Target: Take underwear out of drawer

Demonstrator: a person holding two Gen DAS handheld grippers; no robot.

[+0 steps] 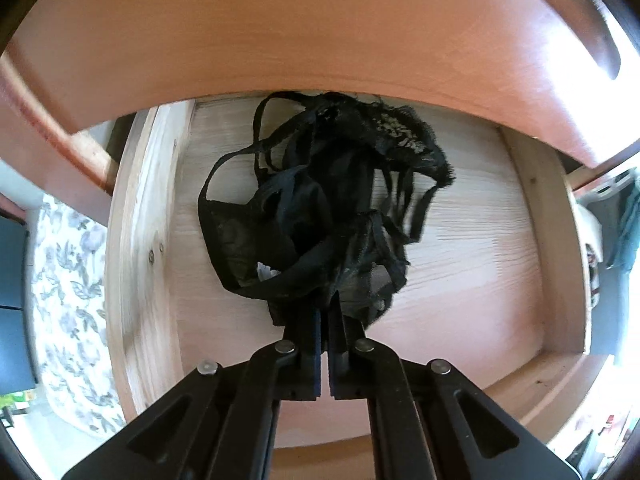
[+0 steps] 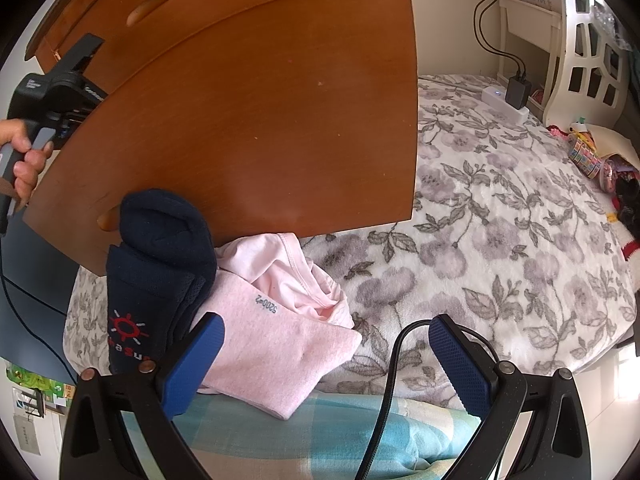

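Left gripper (image 1: pixel 325 312) clamps down on the black underwear (image 1: pixel 320 208) inside the open drawer (image 1: pixel 136 248)!

The tangle of lace and straps lies on the drawer's pale floor, nearer its left wall, its near edge pinched between the closed fingers. Outside the drawer, the right gripper (image 2: pixel 326 364) hangs released, jaws wide, over pink clothes (image 2: pixel 276 344) and navy socks (image 2: pixel 156 264) on the floral bedspread (image 2: pixel 500 248).

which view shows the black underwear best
The left wrist view. The black underwear lies bunched in the middle of the open drawer, with the left gripper shut on its near edge. The right wrist view shows none of it; the drawer front hides the inside.
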